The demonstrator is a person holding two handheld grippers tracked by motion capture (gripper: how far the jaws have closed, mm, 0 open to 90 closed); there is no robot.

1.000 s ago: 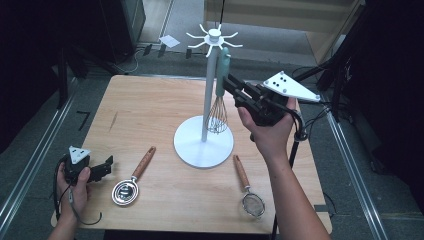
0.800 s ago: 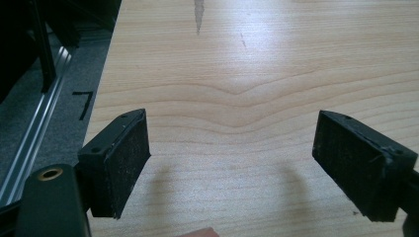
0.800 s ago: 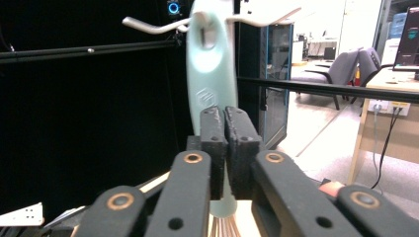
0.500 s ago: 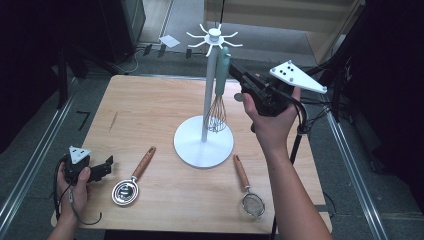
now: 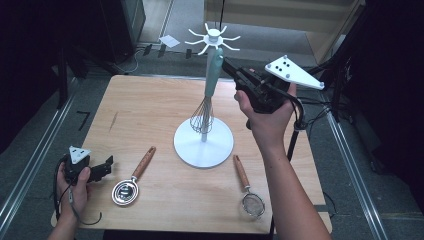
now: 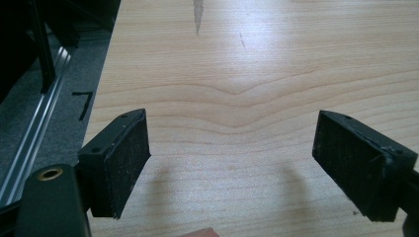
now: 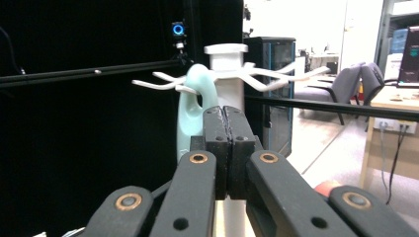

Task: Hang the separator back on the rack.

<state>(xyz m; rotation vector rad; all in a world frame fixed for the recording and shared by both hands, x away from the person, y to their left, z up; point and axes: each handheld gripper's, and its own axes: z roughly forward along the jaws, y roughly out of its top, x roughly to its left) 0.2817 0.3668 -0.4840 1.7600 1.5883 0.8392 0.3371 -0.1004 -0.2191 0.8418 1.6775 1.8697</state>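
Note:
A whisk with a pale teal handle point(image 5: 213, 75) hangs by its loop from a hook of the white utensil stand point(image 5: 203, 145); its wire head point(image 5: 202, 117) dangles beside the pole. My right gripper point(image 5: 227, 65) is held high, just right of the handle's upper part, jaws shut with nothing between them. In the right gripper view the shut jaws point(image 7: 228, 111) sit in front of the teal handle point(image 7: 195, 103) and the stand's hooks point(image 7: 226, 57). My left gripper point(image 5: 106, 164) rests low at the table's front left corner. Its jaws point(image 6: 232, 148) stand open over bare wood.
A round metal spoon with a wooden handle point(image 5: 131, 182) lies left of the stand's base. A small mesh strainer with a wooden handle point(image 5: 248, 192) lies to the front right. The wooden table point(image 5: 150, 110) has its left edge close to the left gripper.
My right hand has lifted, and the gripper has moved up along the whisk handle toward the stand's top. The left hand has stayed put.

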